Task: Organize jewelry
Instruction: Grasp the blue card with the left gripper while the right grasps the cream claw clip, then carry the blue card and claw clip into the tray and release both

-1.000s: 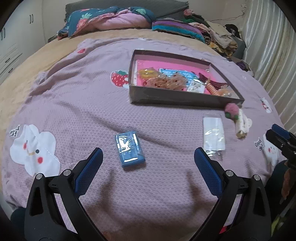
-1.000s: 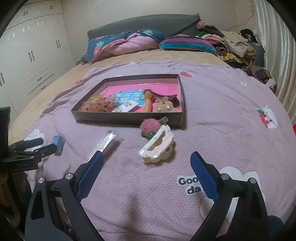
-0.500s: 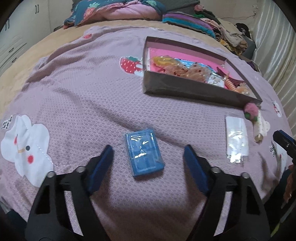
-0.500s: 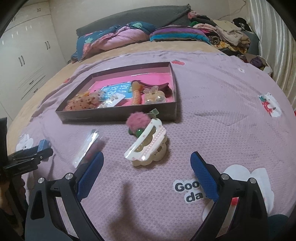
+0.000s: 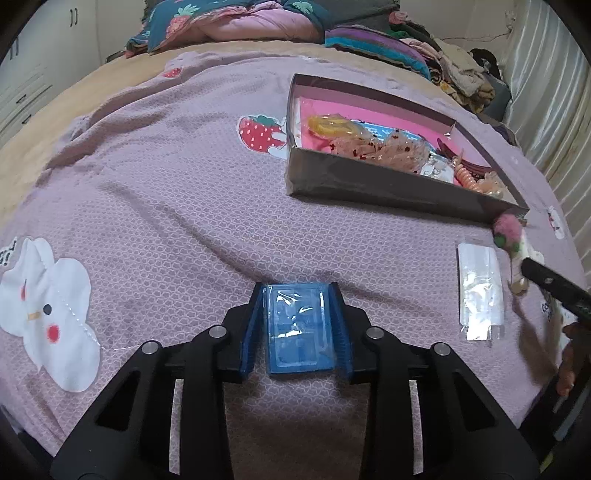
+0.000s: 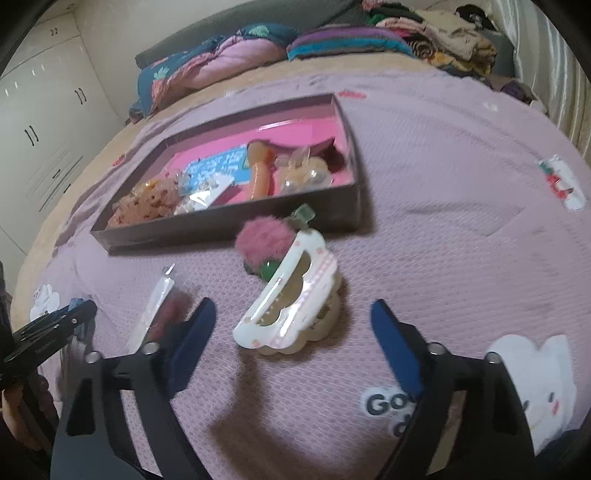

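On the purple blanket a blue plastic packet lies between the blue pads of my left gripper. The jaws are closing and both pads touch the packet's long sides. My right gripper hovers over a white claw hair clip. Its jaws are closing too, with the clip between them and gaps on both sides. A pink pompom clip rests against the claw clip. The dark box with a pink floor holds several hair accessories.
A clear flat sachet lies on the blanket between the two grippers. Folded bedding and clothes pile up at the bed's far end. White wardrobes stand on the left and a curtain hangs on the right.
My left gripper dropped onto the blue packet and its jaws narrowed from wide to touching it. My right gripper moved down toward the white claw clip and its jaws narrowed a little.
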Available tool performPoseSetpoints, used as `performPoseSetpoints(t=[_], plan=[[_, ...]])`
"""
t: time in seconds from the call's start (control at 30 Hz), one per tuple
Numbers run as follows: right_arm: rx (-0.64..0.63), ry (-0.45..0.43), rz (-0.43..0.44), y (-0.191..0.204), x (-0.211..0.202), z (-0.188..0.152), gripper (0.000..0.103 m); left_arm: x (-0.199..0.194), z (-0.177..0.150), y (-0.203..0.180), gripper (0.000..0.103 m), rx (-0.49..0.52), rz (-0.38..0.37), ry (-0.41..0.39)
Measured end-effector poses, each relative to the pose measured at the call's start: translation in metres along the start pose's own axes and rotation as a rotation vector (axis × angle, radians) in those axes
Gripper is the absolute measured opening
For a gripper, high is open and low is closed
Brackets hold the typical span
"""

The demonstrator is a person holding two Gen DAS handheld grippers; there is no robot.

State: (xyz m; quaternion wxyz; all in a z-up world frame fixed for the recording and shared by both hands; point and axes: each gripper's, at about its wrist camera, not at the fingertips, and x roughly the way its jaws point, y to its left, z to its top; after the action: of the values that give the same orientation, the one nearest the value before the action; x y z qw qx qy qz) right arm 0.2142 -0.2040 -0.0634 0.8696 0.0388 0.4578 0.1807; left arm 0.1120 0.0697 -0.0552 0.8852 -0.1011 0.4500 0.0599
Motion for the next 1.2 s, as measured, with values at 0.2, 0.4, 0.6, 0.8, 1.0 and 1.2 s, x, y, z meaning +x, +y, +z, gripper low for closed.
performPoseSetpoints(t=[0.2,0.4,0.6,0.8,1.0,1.2], plan=[[0.006,-0.009,-0.009,-0.004,0.005,-0.002,0.054,-0.005,-0.002,-0.003,0.025,0.011,-0.014,-0.005],[0.000,-0.043,-0.031,-0.012,-0.008,-0.009,0.041,-0.013,-0.006,-0.011,0.025,0.026,-0.027,-0.010],[0.054,-0.088,-0.043,-0.030,-0.033,-0.015,0.041,-0.029,-0.006,-0.022,0.025,0.045,-0.049,-0.031],[0.034,-0.165,-0.038,-0.032,-0.065,-0.015,0.032,-0.045,0.003,-0.040,0.025,0.071,-0.077,-0.063],[-0.006,-0.210,-0.017,-0.022,-0.082,-0.009,0.031,-0.056,0.018,-0.057,0.025,0.092,-0.108,-0.100],[-0.022,-0.243,-0.012,-0.017,-0.091,0.000,0.030,-0.061,0.037,-0.073,0.025,0.113,-0.132,-0.134]])
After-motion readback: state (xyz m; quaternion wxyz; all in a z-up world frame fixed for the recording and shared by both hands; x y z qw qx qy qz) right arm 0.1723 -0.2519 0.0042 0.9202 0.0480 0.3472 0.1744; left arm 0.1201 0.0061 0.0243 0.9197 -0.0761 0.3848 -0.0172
